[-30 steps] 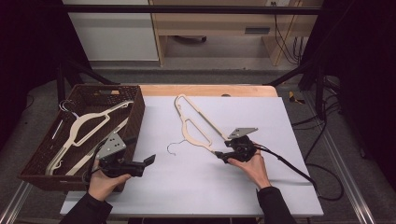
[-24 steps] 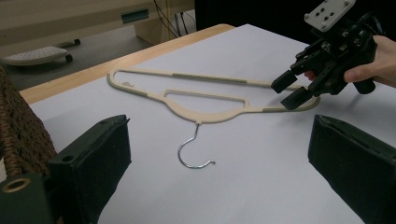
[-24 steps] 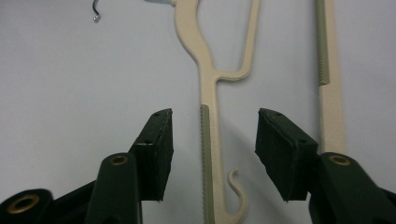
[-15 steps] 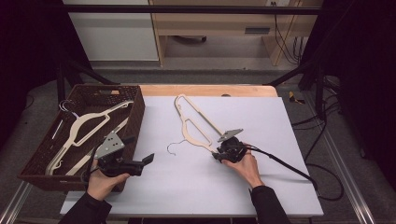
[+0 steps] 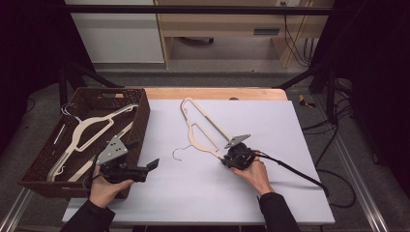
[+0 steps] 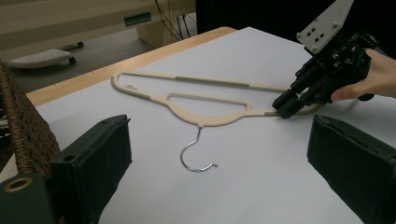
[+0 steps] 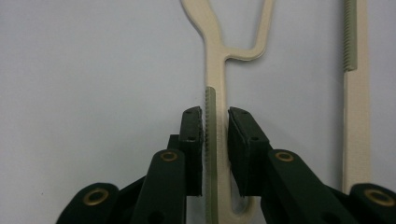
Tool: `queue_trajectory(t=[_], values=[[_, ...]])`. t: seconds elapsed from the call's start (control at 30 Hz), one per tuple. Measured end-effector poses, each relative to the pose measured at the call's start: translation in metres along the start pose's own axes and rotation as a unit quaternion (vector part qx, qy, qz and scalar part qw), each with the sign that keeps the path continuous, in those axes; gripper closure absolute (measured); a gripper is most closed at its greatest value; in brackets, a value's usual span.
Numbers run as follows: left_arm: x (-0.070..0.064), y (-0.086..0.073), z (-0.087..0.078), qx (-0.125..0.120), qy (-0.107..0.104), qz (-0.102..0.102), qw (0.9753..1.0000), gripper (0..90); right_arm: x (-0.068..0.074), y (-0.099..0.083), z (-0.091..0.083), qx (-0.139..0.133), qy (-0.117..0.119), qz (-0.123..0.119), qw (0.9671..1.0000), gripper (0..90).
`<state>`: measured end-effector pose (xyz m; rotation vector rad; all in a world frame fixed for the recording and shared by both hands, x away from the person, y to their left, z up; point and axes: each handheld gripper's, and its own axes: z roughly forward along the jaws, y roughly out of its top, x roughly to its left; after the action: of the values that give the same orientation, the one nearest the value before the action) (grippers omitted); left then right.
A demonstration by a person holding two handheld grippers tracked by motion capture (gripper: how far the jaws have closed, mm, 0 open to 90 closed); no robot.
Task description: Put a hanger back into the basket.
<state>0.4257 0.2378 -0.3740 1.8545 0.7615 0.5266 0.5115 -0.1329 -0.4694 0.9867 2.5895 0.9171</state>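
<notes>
Hanger (image 7: 215,98) arm between right gripper (image 7: 215,122) jaws, left pad touching.

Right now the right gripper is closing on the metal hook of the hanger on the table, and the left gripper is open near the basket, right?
Not quite. The right gripper is closing on the hanger at its beige arm end, as the right gripper view shows. The left gripper is open near the basket.

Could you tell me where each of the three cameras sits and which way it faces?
High view: above the person's side, facing forward and down on the white table; both forearms show.
Left gripper view: on the left gripper, looking across at the cream plastic hanger and right gripper.
Right gripper view: on the right gripper, looking down, jaws straddling the hanger's arm.
All views share that hanger.
</notes>
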Motion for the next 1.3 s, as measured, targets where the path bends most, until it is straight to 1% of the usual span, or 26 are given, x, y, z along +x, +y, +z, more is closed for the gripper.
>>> queue_trajectory(t=[0.03,0.1,0.17,0.2,0.23,0.3,0.37,0.4,0.43,0.47,0.53,0.57,0.6,0.67,0.77,0.87,0.9,0.93,0.97,1.0,1.03,1.07,1.17,1.23,1.27,1.3], values=[[0.000,0.000,0.000,0.000,0.000,0.001,1.0000,6.0,0.000,0.000,0.000,0.000,0.000,0.000,1.0000,79.3],[-0.001,0.001,-0.001,0.000,0.000,0.004,1.0000,6.0,0.000,0.000,0.000,0.002,0.001,0.003,1.0000,79.4],[0.000,0.001,-0.001,0.000,0.000,0.005,1.0000,6.0,0.000,0.001,0.000,0.002,0.000,0.011,0.9999,79.5],[0.000,0.001,-0.002,0.000,0.000,0.005,1.0000,6.0,0.000,0.001,-0.001,0.004,0.002,0.022,0.9997,79.5],[0.000,0.001,-0.002,0.000,0.000,0.005,1.0000,6.0,-0.002,0.001,-0.001,0.003,0.006,0.013,0.9999,79.6],[0.001,0.001,-0.003,-0.001,0.001,0.005,1.0000,6.0,-0.002,0.001,-0.002,0.005,0.010,0.021,0.9997,79.7],[0.001,0.001,-0.004,0.000,0.001,0.004,1.0000,6.0,-0.003,0.001,-0.005,0.004,0.014,0.019,0.9997,79.8],[0.001,0.001,-0.004,-0.001,0.001,0.004,1.0000,6.0,-0.003,0.002,-0.007,0.001,0.020,0.027,0.9994,79.8],[0.001,0.001,-0.004,-0.001,0.001,0.005,1.0000,6.0,-0.004,0.002,-0.009,-0.003,0.027,0.029,0.9992,79.8],[0.001,0.002,-0.004,0.000,0.001,0.007,1.0000,6.0,-0.004,0.003,-0.013,-0.010,0.040,0.036,0.9985,79.9],[0.000,0.002,-0.004,0.001,0.000,0.009,1.0000,6.0,-0.006,0.004,-0.021,-0.022,0.052,0.039,0.9976,79.9],[0.000,0.003,-0.003,0.003,0.000,0.013,0.9999,6.0,-0.007,0.004,-0.022,-0.024,0.054,0.040,0.9975,79.9],[-0.001,0.003,-0.002,0.007,-0.001,0.017,0.9998,5.9,-0.008,0.005,-0.027,-0.026,0.061,0.036,0.9971,79.9],[-0.004,0.005,0.001,0.012,-0.004,0.025,0.9996,6.0,-0.009,0.006,-0.034,-0.031,0.070,0.041,0.9962,79.9],[-0.011,0.009,0.010,0.025,-0.009,0.039,0.9989,5.9,-0.010,0.007,-0.040,-0.034,0.078,0.044,0.9954,79.9],[-0.022,0.015,0.023,0.041,-0.013,0.066,0.9969,6.0,-0.011,0.007,-0.042,-0.029,0.079,0.046,0.9954,79.9],[-0.026,0.018,0.028,0.043,-0.018,0.069,0.9965,6.1,-0.010,0.007,-0.043,-0.030,0.079,0.048,0.9953,79.9],[-0.030,0.020,0.034,0.049,-0.023,0.079,0.9954,6.3,-0.010,0.008,-0.044,-0.030,0.078,0.050,0.9952,79.9],[-0.035,0.022,0.040,0.050,-0.027,0.081,0.9951,6.3,-0.010,0.007,-0.045,-0.031,0.076,0.047,0.9955,80.0],[-0.039,0.024,0.046,0.052,-0.029,0.087,0.9945,6.5,-0.010,0.008,-0.046,-0.033,0.076,0.051,0.9952,80.0],[-0.043,0.026,0.052,0.056,-0.032,0.091,0.9938,6.5,-0.010,0.007,-0.048,-0.033,0.076,0.046,0.9955,79.9],[-0.047,0.027,0.057,0.059,-0.035,0.095,0.9931,6.6,-0.010,0.008,-0.049,-0.037,0.077,0.050,0.9951,79.9],[-0.056,0.028,0.076,0.073,-0.042,0.107,0.9906,7.2,-0.009,0.007,-0.052,-0.037,0.078,0.048,0.9951,79.9],[-0.060,0.027,0.089,0.084,-0.042,0.117,0.9887,7.9,-0.009,0.007,-0.053,-0.036,0.077,0.045,0.9954,79.9],[-0.061,0.026,0.096,0.094,-0.039,0.128,0.9866,8.5,-0.008,0.008,-0.053,-0.038,0.076,0.049,0.9951,79.9],[-0.061,0.025,0.103,0.106,-0.038,0.138,0.9841,9.0,-0.009,0.007,-0.053,-0.037,0.078,0.046,0.9952,79.9]])
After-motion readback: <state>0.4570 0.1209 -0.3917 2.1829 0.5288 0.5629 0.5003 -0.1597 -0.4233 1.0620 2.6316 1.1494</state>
